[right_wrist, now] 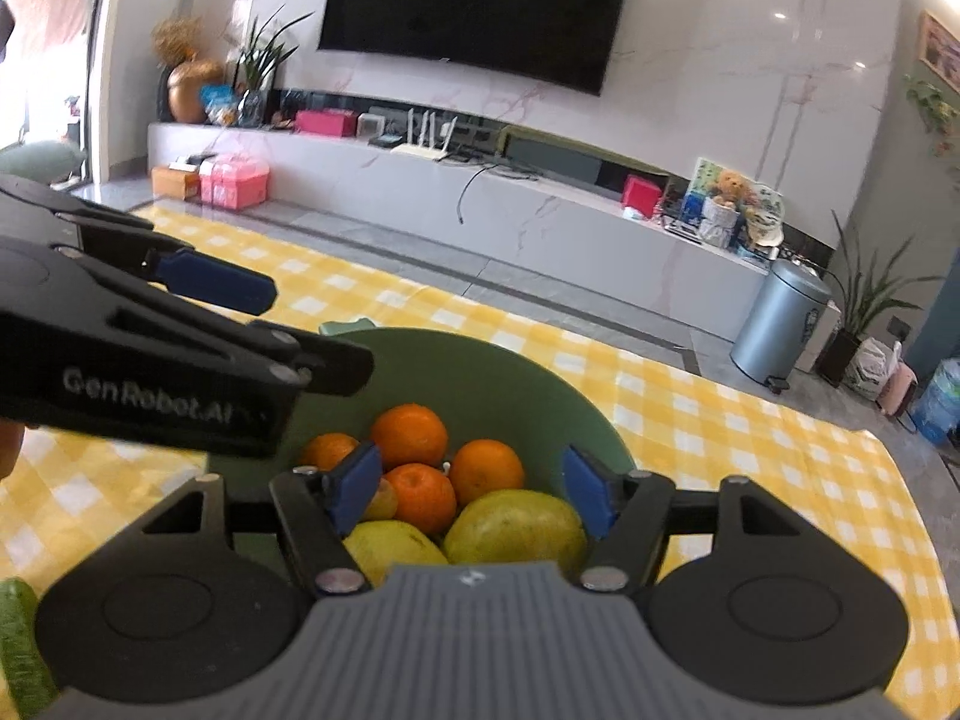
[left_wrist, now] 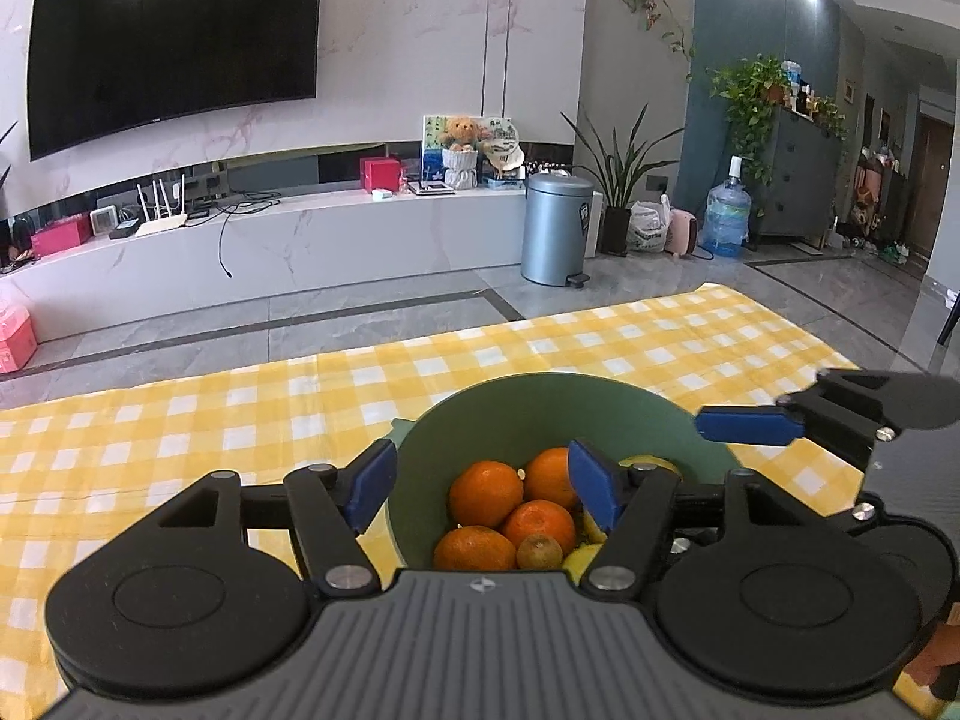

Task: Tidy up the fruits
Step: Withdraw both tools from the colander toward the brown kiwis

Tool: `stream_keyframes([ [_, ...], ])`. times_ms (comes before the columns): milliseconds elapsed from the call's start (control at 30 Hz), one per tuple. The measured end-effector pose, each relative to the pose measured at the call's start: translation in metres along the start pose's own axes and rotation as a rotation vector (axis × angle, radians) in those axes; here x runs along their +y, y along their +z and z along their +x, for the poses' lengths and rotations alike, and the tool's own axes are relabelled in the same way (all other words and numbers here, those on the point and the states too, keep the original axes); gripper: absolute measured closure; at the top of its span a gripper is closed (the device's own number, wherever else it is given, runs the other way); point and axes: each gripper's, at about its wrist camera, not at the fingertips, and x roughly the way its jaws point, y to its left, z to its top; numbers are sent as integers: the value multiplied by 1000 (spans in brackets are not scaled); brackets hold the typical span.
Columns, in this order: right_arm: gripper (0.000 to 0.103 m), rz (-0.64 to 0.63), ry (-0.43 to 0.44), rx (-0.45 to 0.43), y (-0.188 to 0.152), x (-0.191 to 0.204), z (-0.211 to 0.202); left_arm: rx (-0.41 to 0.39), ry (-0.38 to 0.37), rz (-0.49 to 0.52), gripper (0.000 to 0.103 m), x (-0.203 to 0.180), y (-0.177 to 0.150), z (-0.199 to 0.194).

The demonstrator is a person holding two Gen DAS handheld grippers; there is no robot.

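Observation:
A green bowl (left_wrist: pixel 540 408) sits on the yellow checked tablecloth (left_wrist: pixel 240 420). It holds several oranges (left_wrist: pixel 485 492), a small brown kiwi (left_wrist: pixel 539 551) and yellow fruit. My left gripper (left_wrist: pixel 483 489) is open over the bowl's near left rim, its left finger outside the wall. In the right wrist view the bowl (right_wrist: pixel 480 372) shows oranges (right_wrist: pixel 409 433) and two yellow-green mangoes (right_wrist: pixel 516 528). My right gripper (right_wrist: pixel 474 495) is open above the fruit and holds nothing. The other gripper (right_wrist: pixel 180 324) reaches in from the left.
A green cucumber-like thing (right_wrist: pixel 18 648) lies at the cloth's near left edge. Beyond the table are the tiled floor, a TV cabinet (left_wrist: pixel 300 240), a metal bin (left_wrist: pixel 555 228) and plants. The right gripper's finger (left_wrist: pixel 750 425) shows at the bowl's right rim.

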Motion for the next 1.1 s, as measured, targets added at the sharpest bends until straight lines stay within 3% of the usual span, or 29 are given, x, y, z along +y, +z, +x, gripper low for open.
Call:
stream_keyframes([
  [300,32,134,-22,-78,-30,2,-50,-7,-22,24,26,-13,-5,-33],
  [600,30,184,-25,-91,-55,10,-80,52,-35,-1,26,-15,-27,-55],
  [933,29,256,-16,-2,-80,12,-91,131,-91,-142,26,0,-46,-65],
  [1100,30,271,-4,48,-86,12,-86,195,-90,-127,29,-5,-57,-57],
])
